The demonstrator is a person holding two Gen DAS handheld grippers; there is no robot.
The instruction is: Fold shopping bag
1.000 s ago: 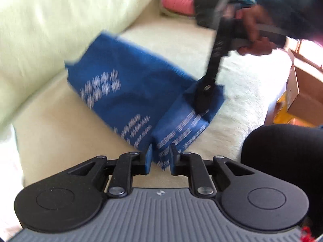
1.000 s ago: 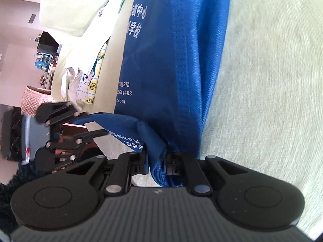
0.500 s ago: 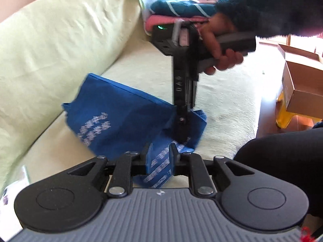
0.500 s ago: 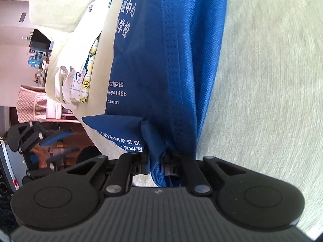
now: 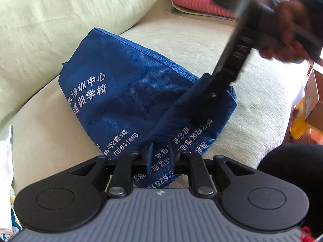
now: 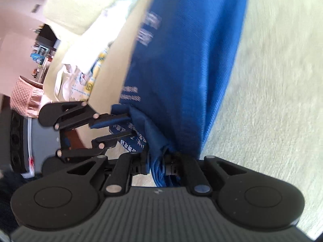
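Both my grippers angle down at the sofa [image 5: 252, 104]. My left gripper [image 5: 160, 153] sits low at the near edge of the seat, tips pointing toward the backrest [image 5: 60, 20]. My right gripper [image 6: 157, 164] comes in from the right side of the left view, shaft slanted, tip planted down on the folded flap. My right hand [image 5: 290, 32] holds its handle up high, blurred, dark sleeve above it.

The bag [image 5: 125, 100] is blue, white print on it, lying on the seat cushion against the backrest. Near corner is folded over toward me, print showing upside down on that flap.

Left grip: narrow gap, a fold of the flap runs between the fingers [image 5: 149, 151] and they pinch it. Closed on the bag.

Right grip: jaws are opening. A bunched blue fold sits between them in the right view, and fabric fills the gap, pads look in contact on both sides, so holding for now. The frame is blurry.

In the right view the bag stretches away from my fingers as a long blue band, cushion to its right. My left gripper shows at left of that view, biting the same flap, just beside my right one.

My knee [image 5: 292, 165], dark, at lower right of the left view. Pink knit [image 5: 201, 2] at the far end of the seat. Cardboard box [image 5: 315, 96] off the right edge.
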